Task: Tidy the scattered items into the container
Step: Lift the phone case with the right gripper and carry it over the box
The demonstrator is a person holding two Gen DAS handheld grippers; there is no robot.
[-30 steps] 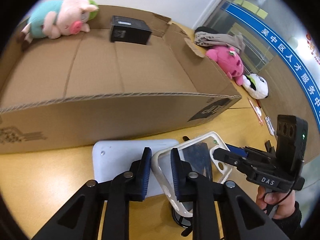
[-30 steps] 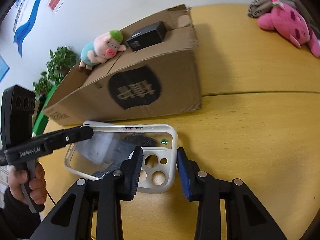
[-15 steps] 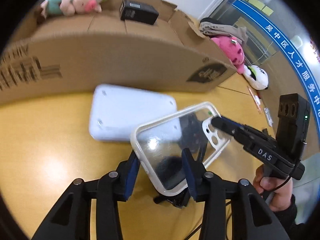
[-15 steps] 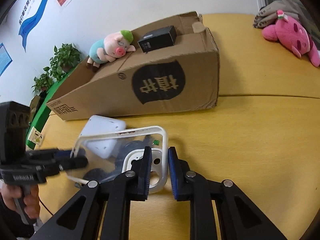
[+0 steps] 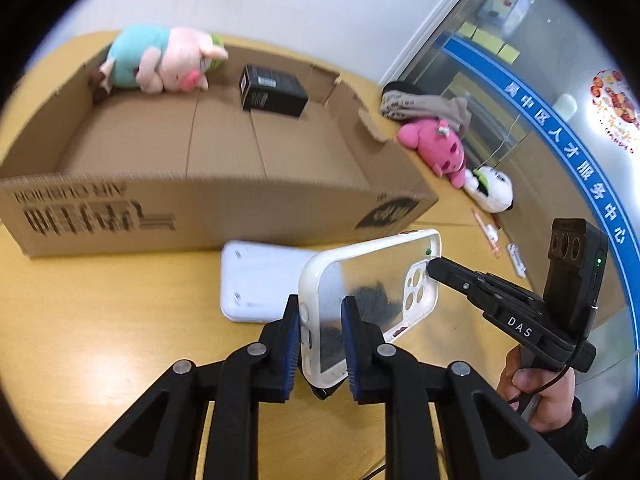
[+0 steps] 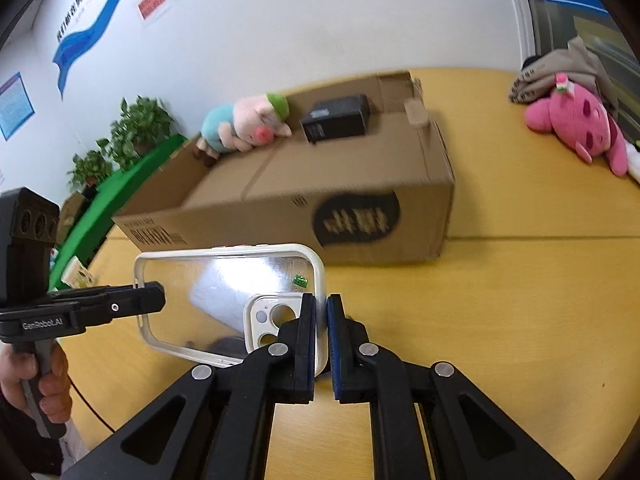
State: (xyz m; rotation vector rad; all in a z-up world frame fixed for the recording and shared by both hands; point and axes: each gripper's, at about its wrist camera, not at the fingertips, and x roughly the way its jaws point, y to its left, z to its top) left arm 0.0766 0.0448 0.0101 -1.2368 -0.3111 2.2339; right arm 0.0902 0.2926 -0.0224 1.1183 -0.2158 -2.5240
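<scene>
A clear phone case with a white rim (image 5: 372, 280) (image 6: 224, 292) is held in the air above the wooden table, in front of the open cardboard box (image 5: 224, 208) (image 6: 360, 216). My right gripper (image 6: 320, 340) is shut on the case's camera end. My left gripper (image 5: 320, 332) stands around the case's other end, its pads close to the rim; whether they press it I cannot tell. The box holds a pig plush (image 5: 168, 60) (image 6: 244, 124) and a black box (image 5: 272, 90) (image 6: 336, 118).
A white flat device (image 5: 260, 284) lies on the table between the box and the case. A pink plush (image 5: 436, 150) (image 6: 576, 124), a panda plush (image 5: 490, 188) and a folded cloth (image 5: 424, 104) (image 6: 560, 68) lie to the right. Potted plants (image 6: 132, 132) stand at the far left.
Both grippers have risen with the case, which now stands more upright. My left jaws have narrowed around its end. The box interior has come into view.
</scene>
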